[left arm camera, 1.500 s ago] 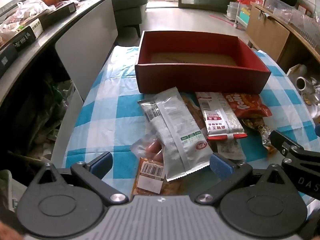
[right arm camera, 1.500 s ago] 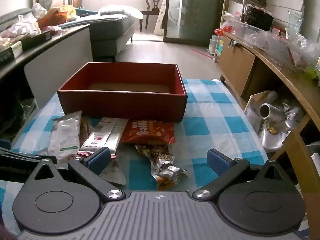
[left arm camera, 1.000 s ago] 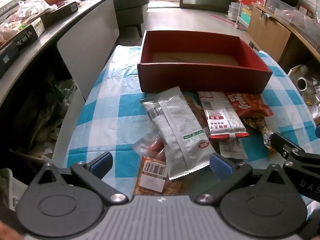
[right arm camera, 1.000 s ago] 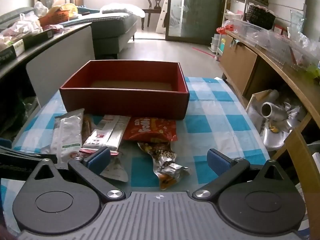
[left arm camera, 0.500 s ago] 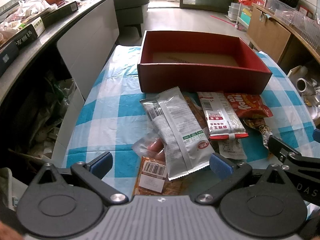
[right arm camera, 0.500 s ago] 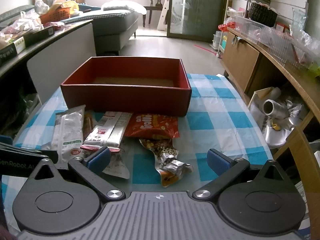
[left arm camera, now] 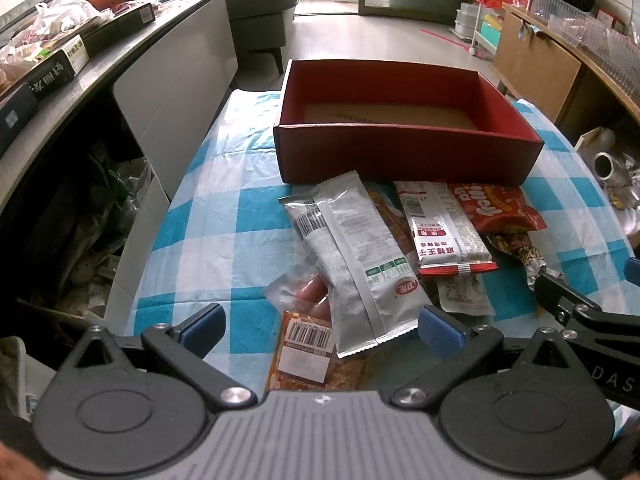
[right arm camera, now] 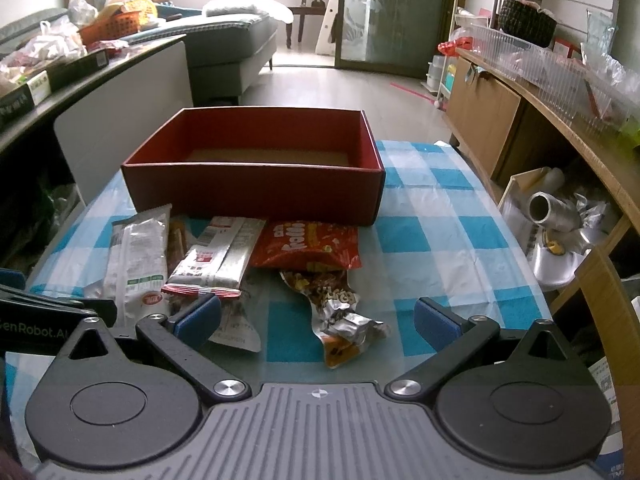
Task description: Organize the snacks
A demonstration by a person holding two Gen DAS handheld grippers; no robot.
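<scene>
1. Progress check: basically nothing is sorted yet. The red box (left arm camera: 404, 152) sits at the far end of the table (left arm camera: 224, 240), and the part of its floor I can see is bare cardboard, no snacks in it.

2. All the snacks are in a loose heap on the table just in front of the box's near wall. I count roughly 7 packets.

3. From the left wrist view: a long silver pack (left arm camera: 360, 256) lies on top, slanting toward the near edge. It overlaps a clear sausage pack (left arm camera: 296, 294) and an orange barcode pack (left arm camera: 308, 354) at the near edge.

4. Next to it is a white-red pack (left arm camera: 442, 228), then a red chip bag (left arm camera: 494, 208) touching the box wall, plus a crumpled foil pack (right arm camera: 336, 308) closer to the near edge and a small clear sachet (left arm camera: 462, 298).

5. Left gripper (left arm camera: 320, 326): claw spread wide, nothing in it, hovering right over the near end of the silver pack and the barcode pack.

6. Right gripper (right arm camera: 316, 316): also spread wide and empty, lined up with the foil pack.

7. So what's left is everything. My guess is each claw takes the packet in front of it, then drops it in the box.
</scene>
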